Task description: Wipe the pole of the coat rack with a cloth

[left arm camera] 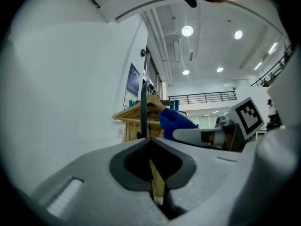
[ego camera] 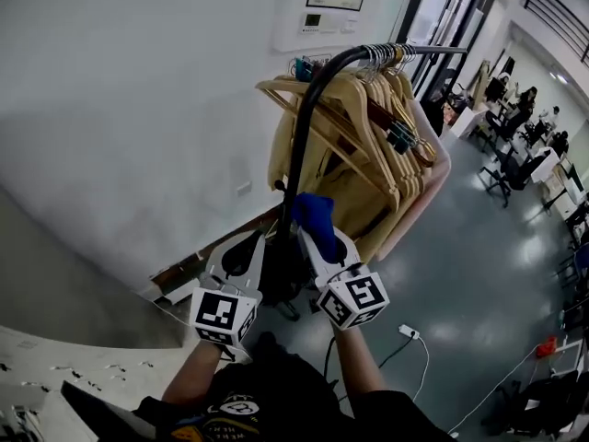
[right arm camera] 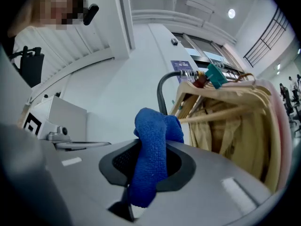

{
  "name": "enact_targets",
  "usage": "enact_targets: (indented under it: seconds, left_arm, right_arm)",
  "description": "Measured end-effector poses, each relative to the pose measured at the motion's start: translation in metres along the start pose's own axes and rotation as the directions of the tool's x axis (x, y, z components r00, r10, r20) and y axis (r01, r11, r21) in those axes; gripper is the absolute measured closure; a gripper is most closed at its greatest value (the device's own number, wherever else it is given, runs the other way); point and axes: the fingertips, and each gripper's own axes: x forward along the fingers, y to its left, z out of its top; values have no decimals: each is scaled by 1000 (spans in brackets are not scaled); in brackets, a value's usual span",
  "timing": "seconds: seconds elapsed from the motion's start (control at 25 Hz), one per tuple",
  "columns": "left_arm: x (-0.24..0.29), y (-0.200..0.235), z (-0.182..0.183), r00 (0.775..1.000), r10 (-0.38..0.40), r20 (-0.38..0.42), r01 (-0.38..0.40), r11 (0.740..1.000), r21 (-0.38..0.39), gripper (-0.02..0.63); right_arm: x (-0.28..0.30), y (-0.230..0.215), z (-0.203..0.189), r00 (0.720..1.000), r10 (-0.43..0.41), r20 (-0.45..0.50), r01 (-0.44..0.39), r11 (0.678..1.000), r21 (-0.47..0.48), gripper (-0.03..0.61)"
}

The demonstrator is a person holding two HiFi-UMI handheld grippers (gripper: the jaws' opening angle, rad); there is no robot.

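The right gripper (ego camera: pixel 317 242) clamps a nubbly blue cloth (ego camera: pixel 316 212) against the smooth, dark, curved pole (ego camera: pixel 302 127). Just left of the pole, the left gripper (ego camera: pixel 260 239) has its jaws pressed together, empty. Pale wooden hangers (ego camera: pixel 368 122) hang near the pole's bend.

We see a blue cloth (right arm camera: pixel 151 145), nubby and matt like terry, pinched in the right gripper (right arm camera: pixel 146 168). The gripper's shell is smooth, matt grey plastic, darker and dull round the jaws. The left gripper (left arm camera: pixel 150 142) has the same matt grey plastic. The pole (ego camera: pixel 302 132) looks like a dark metal tube, smooth with a faint sheen. The hangers (ego camera: pixel 363 122) are pale wood with a smooth satin finish, hung on bright, shiny metal hooks (ego camera: pixel 382 55). We read the wall (ego camera: pixel 138 90) as flat matt white. The floor (ego camera: pixel 460 274) is grey, polished and reflective.
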Motion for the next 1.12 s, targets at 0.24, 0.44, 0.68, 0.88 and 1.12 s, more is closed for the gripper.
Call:
enact_targets:
  seconds: [0.24,0.44,0.68,0.88,1.12]
  left_arm:
    - [35,5,46,999,19,45,-22,997,69,609]
    - [47,7,59,997,19,68,-25,996,88,609]
    - [56,6,55,997,-5,74,-1,997,74,609]
    - [60,14,46,999,0,51,-3,998,57,609]
    - [63,22,35,1000,9,27,-10,999,32,609]
  right_arm:
    - [66,-29,133,988,39,150,-22,994,-111,497]
    - [107,-51,214,977,25,213,-7,996,-86,497]
    - [119,-47,223,981,32,193,-11,994,-105,495]
    - [112,-23,175,988,100,120,-83,987,-134,495]
    - [105,-14,68,992,119,-36,-124,966,-226,495]
